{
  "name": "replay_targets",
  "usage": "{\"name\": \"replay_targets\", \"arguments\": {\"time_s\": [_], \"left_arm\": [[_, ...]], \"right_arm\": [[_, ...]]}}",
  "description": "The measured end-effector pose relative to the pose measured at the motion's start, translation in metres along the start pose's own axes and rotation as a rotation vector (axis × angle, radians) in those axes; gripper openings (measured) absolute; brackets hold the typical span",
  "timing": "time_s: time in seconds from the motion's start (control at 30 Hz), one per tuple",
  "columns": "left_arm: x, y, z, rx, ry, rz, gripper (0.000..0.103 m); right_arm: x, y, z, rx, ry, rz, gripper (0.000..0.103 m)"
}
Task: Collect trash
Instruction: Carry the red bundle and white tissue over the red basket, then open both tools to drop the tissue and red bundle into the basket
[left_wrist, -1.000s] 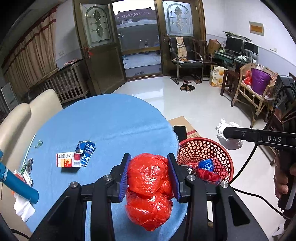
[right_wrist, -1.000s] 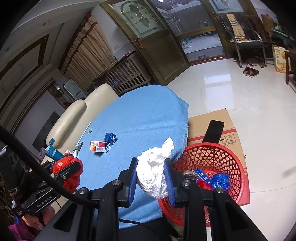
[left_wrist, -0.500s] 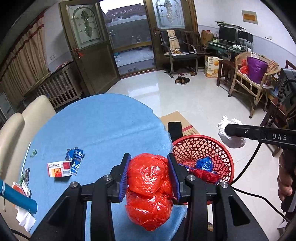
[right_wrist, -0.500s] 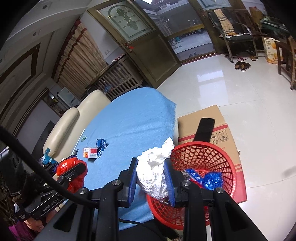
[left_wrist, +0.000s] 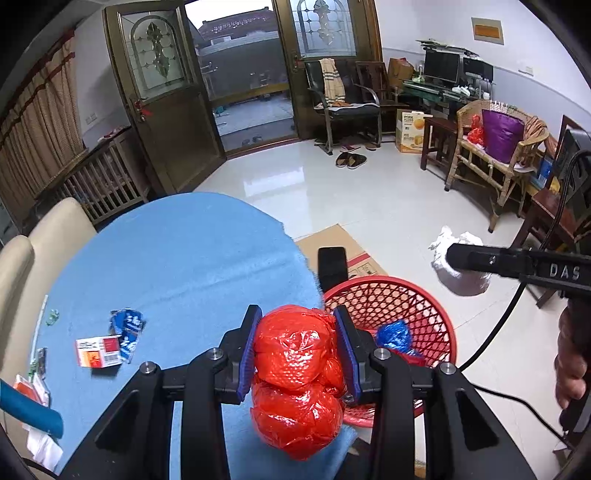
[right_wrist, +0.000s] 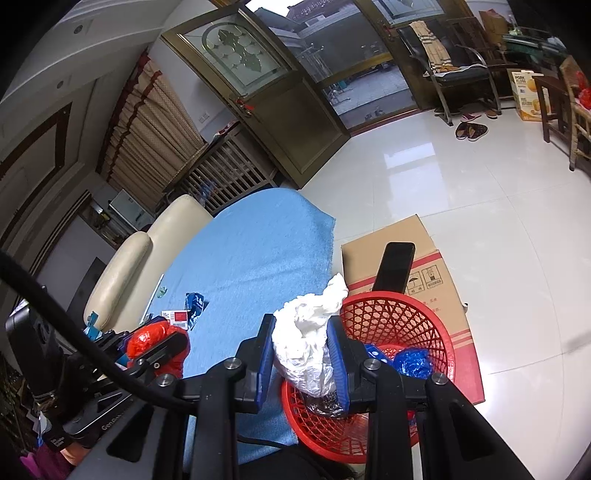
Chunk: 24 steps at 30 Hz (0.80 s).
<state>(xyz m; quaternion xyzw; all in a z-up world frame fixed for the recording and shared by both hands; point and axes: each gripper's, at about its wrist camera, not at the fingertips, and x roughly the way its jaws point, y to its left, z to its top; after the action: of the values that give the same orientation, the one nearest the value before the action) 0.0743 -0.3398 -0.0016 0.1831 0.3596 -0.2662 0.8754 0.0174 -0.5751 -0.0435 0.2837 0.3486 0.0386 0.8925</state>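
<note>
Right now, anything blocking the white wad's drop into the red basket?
Nothing visible. The right gripper holds the white wad over the red basket's near rim; the mouth is open, with only blue and red scraps inside.

"DAS" on right tool; "PORK FLOSS" on orange carton

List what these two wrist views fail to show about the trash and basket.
- Red mesh basket: near rim hidden by the left gripper and crumpled red plastic bag, left view.
- Basket bottom: covered by the white crumpled bag in the right gripper, right view.
- Small red-and-white carton: print too small.
</note>
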Motion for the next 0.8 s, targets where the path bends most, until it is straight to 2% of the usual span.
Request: {"name": "replay_targets", "arguments": {"time_s": [0.4,0.7,0.8], "left_arm": [[0.010,0.001,-0.003,-0.028,0.029,-0.030,0.041],[0.017,-0.002,-0.004,-0.088,0.045,-0.239,0.042],[0.023,-0.006,-0.006,-0.090,0.051,-0.277,0.042]], "right_arm": [[0.002,-0.003,-0.001,0.007,0.011,-0.014,0.030],[0.011,-0.008,-0.003,0.030,0.032,-0.038,0.032],[0.013,-0.013,-0.004,0.046,0.038,-0.049,0.032]]}}
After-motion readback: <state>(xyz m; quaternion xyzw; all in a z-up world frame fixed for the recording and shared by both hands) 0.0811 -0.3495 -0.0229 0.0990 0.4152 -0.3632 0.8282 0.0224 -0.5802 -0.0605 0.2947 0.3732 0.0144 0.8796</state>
